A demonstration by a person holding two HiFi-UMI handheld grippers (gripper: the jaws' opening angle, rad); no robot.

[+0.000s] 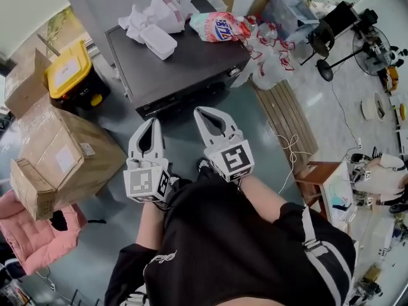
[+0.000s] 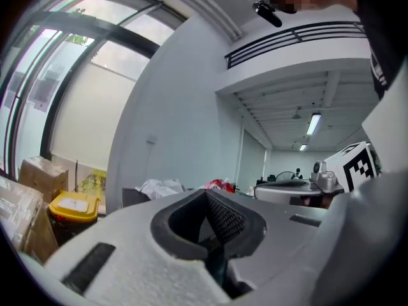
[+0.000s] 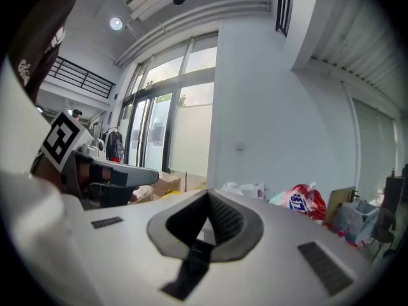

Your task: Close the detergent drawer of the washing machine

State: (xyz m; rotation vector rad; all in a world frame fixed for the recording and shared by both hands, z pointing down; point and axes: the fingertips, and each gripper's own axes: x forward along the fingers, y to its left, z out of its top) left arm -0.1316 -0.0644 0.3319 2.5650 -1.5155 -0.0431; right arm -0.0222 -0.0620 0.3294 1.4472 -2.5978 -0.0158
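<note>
In the head view the washing machine (image 1: 185, 65) is a dark grey box seen from above, beyond both grippers. Its front face slopes out of sight, so I cannot make out the detergent drawer. The left gripper (image 1: 153, 121) and the right gripper (image 1: 203, 110) hang side by side in front of the machine, a short way from its front edge and touching nothing. Both are shut and empty. In the left gripper view the left gripper (image 2: 205, 193) has its jaws meeting at the tip. The right gripper (image 3: 208, 196) looks the same in its own view.
White foam boxes and bags (image 1: 156, 21) and a pink detergent pouch (image 1: 220, 25) lie on the machine's top. Cardboard boxes (image 1: 64, 152) and a yellow bin (image 1: 67, 72) stand left. A wooden pallet (image 1: 287, 116), a plastic bag (image 1: 268, 50) and fans (image 1: 376, 50) are right.
</note>
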